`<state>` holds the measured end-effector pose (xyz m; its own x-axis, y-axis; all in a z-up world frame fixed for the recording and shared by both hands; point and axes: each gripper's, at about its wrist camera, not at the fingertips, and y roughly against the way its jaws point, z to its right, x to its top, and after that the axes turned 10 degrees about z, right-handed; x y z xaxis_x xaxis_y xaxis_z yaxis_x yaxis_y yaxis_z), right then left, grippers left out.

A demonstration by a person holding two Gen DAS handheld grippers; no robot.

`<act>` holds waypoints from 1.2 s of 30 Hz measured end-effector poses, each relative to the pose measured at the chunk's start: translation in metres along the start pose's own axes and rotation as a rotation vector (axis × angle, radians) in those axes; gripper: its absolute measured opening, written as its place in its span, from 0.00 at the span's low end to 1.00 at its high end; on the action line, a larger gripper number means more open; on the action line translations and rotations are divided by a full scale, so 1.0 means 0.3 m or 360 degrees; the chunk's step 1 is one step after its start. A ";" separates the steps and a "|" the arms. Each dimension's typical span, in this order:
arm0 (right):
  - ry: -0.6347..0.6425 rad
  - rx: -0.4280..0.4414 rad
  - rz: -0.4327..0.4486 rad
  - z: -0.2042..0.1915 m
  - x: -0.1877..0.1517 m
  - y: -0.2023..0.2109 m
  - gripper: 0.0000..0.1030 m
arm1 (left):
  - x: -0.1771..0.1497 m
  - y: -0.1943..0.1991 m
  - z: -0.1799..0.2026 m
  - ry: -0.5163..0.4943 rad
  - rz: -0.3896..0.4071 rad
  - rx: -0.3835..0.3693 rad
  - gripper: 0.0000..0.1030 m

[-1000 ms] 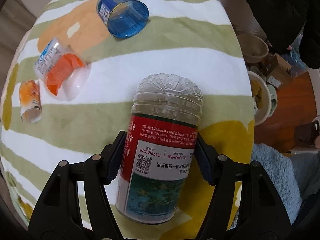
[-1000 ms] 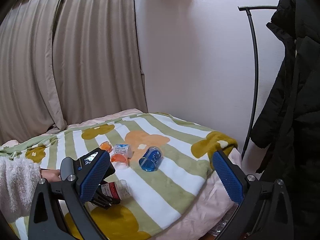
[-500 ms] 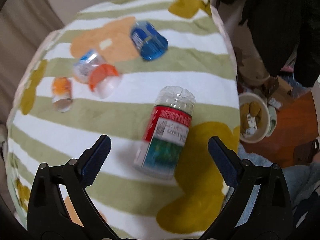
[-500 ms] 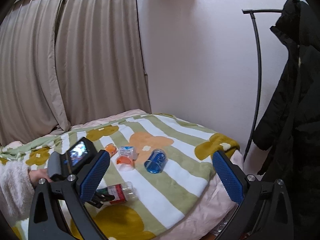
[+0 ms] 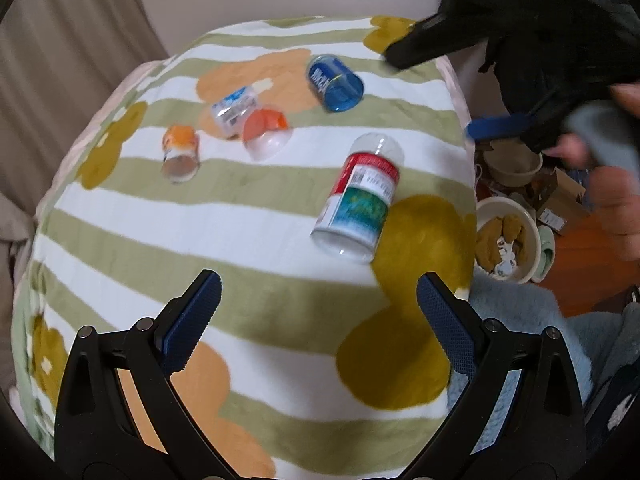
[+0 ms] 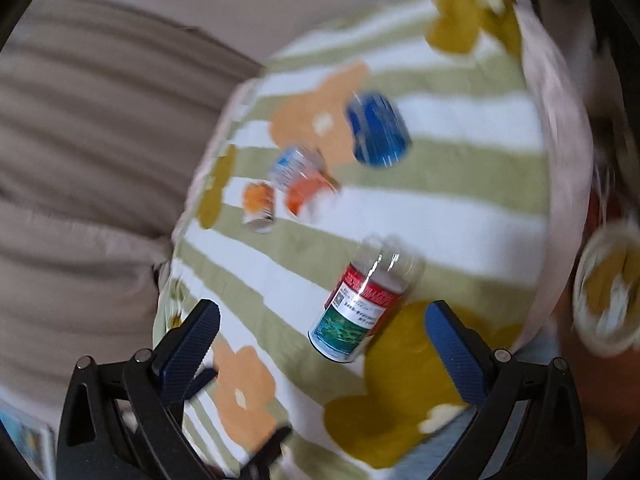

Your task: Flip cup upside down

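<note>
Your left wrist cam sits above the near end of the blanket and looks down and forward across it, with its own two fingers poking up from the bottom edge. It's far enough back to fit the whole top of the bed plus some floor on the right. Your right wrist cam faces the same blanket from a bit further left, tilted and motion-blurred, with curtain filling its left side. Both views share the labelled cup lying mid-blanket, the blue cup behind it and the bowl on the floor.
</note>
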<state>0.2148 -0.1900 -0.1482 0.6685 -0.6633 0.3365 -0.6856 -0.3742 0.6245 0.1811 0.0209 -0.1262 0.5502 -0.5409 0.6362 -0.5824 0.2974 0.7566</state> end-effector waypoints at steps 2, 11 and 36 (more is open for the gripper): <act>-0.0119 -0.0082 -0.0024 0.008 -0.020 -0.076 1.00 | -0.030 0.005 -0.028 0.0030 0.0000 -0.0008 0.95; -0.0302 -0.0426 0.0018 0.020 -0.071 -0.295 0.95 | -0.137 -0.023 -0.137 0.0115 -0.0050 -0.0016 0.95; 0.0029 -0.0220 0.0041 0.005 -0.033 -0.304 0.56 | -0.162 -0.049 -0.155 0.0179 -0.0019 -0.0061 0.95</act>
<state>0.2701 -0.1503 -0.2096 0.6572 -0.6591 0.3656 -0.6572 -0.2636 0.7061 0.1908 0.0794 -0.1612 0.6219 -0.4537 0.6383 -0.5532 0.3224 0.7681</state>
